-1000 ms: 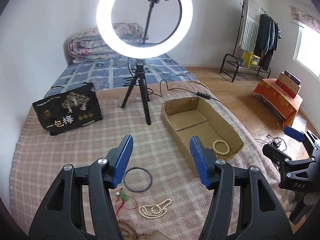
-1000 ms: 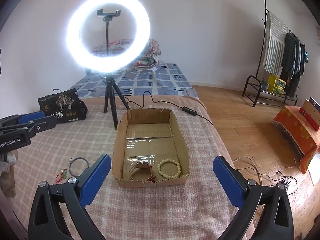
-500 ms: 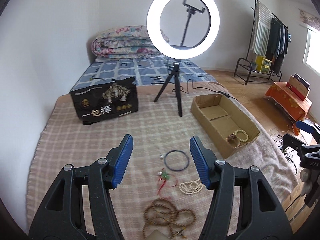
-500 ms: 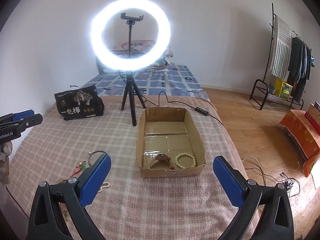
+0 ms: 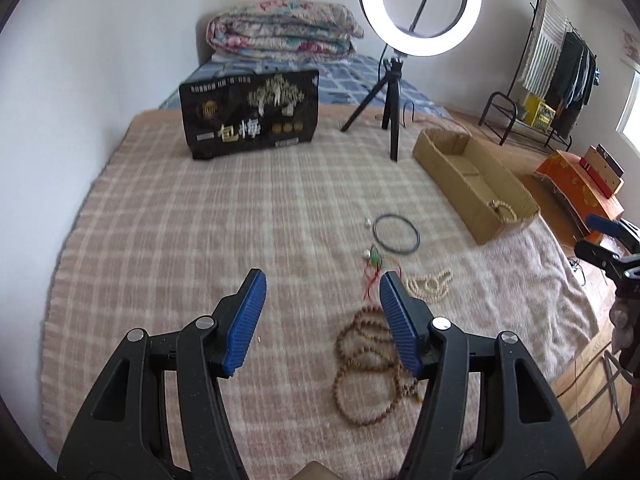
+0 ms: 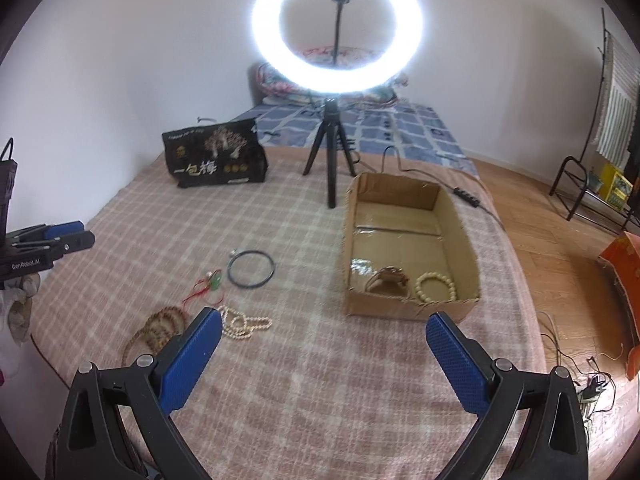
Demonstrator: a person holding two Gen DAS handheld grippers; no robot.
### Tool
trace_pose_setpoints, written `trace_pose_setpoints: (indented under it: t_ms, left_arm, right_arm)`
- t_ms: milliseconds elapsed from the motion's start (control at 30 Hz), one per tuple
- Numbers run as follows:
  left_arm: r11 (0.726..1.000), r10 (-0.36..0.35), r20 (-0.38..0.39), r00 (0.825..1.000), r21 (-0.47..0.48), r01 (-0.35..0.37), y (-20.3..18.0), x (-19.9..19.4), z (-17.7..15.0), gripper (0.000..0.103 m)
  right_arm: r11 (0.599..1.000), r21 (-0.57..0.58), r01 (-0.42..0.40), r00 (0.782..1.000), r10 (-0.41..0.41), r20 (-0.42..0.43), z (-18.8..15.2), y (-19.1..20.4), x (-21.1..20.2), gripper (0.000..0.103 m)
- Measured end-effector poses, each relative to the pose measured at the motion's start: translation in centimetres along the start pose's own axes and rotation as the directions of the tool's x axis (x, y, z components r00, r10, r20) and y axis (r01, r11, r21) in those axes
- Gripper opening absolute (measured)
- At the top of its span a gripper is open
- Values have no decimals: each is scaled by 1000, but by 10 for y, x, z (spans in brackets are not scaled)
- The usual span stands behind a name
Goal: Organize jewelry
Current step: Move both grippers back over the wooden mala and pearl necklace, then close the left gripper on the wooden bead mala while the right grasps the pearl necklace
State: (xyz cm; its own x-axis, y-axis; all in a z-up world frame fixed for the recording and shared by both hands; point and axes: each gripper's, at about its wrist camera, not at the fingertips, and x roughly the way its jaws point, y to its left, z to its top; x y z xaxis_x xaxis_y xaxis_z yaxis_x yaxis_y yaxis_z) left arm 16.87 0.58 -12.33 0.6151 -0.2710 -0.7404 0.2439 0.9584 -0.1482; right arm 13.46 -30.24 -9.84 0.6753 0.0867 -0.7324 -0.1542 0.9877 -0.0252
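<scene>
Loose jewelry lies on the checked blanket: a dark bangle (image 5: pixel 396 234) (image 6: pixel 251 269), a green pendant on red cord (image 5: pixel 375 258) (image 6: pixel 215 280), a cream bead strand (image 5: pixel 430 285) (image 6: pixel 245 325) and a brown bead necklace (image 5: pixel 366 364) (image 6: pixel 160 328). The cardboard box (image 6: pixel 456 216) (image 5: pixel 440 156) holds a watch (image 6: pixel 390 278) and a cream bead bracelet (image 6: pixel 436 286). My left gripper (image 5: pixel 322 322) is open and empty above the blanket, left of the brown necklace. My right gripper (image 6: pixel 324 360) is wide open and empty in front of the box.
A ring light on a tripod (image 6: pixel 338 28) (image 5: pixel 420 8) stands behind the box, its cable trailing right. A black bag (image 5: pixel 250 114) (image 6: pixel 216 158) sits at the back left. The bed's right edge drops to a wooden floor (image 6: pixel 560 240) with an orange stool (image 5: pixel 580 184).
Both views have swung left. The left gripper has pulled back away from the box and now sits left of the jewelry. Both grippers stay open and empty.
</scene>
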Motion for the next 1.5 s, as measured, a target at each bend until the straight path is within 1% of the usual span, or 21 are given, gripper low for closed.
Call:
trace_pose_setpoints:
  t_ms: [133,233,300,467,533,633,700,733,800,933,967,1033,1200,1333,1500]
  left_arm:
    - [999,-33,-49,998,1,33,-3,7,-22,61]
    - [998,-68,-81,994,-7,67,-7,12,-32,61]
    - [996,-87,-107,990,0,88,-11,17,-39,61]
    - [990,-133,-166,977,22,139,-24,28,-50,61]
    - [988,-137,-191,972,46,149,-32,33,-54,61]
    - [985,-148,-220,964,58,164,-42,43,-58,61]
    - [984,-144,-236,961,66,164,-48,51,-58,61]
    - [984,-142,-247,959,73,165,-52,56,-59,61]
    - [984,-126,-266,956,87,154,-57,66,-59,61]
    - [985,-101,-296,950,107,138,-65,82,-61,61]
    - [985,-92,-301,949,114,131,-66,86,-62,61]
    - [984,-83,-313,946,122,127,-68,92,-63,61]
    - [990,-79,-329,941,88,114,-63,103,-63,61]
    - [990,-73,-333,940,91,109,-62,108,-64,61]
    - [990,-73,-335,939,87,108,-59,111,-66,61]
  right_arm:
    - [999,-28,-44,998,42,-45,-5,13,15,100]
    - [996,-55,-70,994,65,-82,-10,23,28,97]
    - [992,-82,-91,991,82,-108,-12,30,36,96]
    - [982,-145,-123,981,99,-166,-17,45,58,89]
    - [979,-153,-135,977,106,-186,-19,48,66,88]
    - [975,-164,-148,971,111,-214,-20,51,78,87]
    - [973,-174,-155,966,112,-233,-21,53,87,84]
    - [970,-177,-165,963,119,-243,-22,54,90,80]
    - [964,-189,-186,955,132,-266,-23,57,97,75]
    - [954,-201,-223,944,160,-290,-22,65,109,74]
    - [951,-199,-236,940,171,-296,-21,66,112,73]
    - [946,-200,-254,932,185,-310,-19,70,121,66]
    - [938,-204,-279,915,196,-352,-16,78,143,66]
    - [927,-222,-302,901,202,-383,-14,85,156,59]
    - [915,-236,-329,882,208,-424,-16,93,172,52]
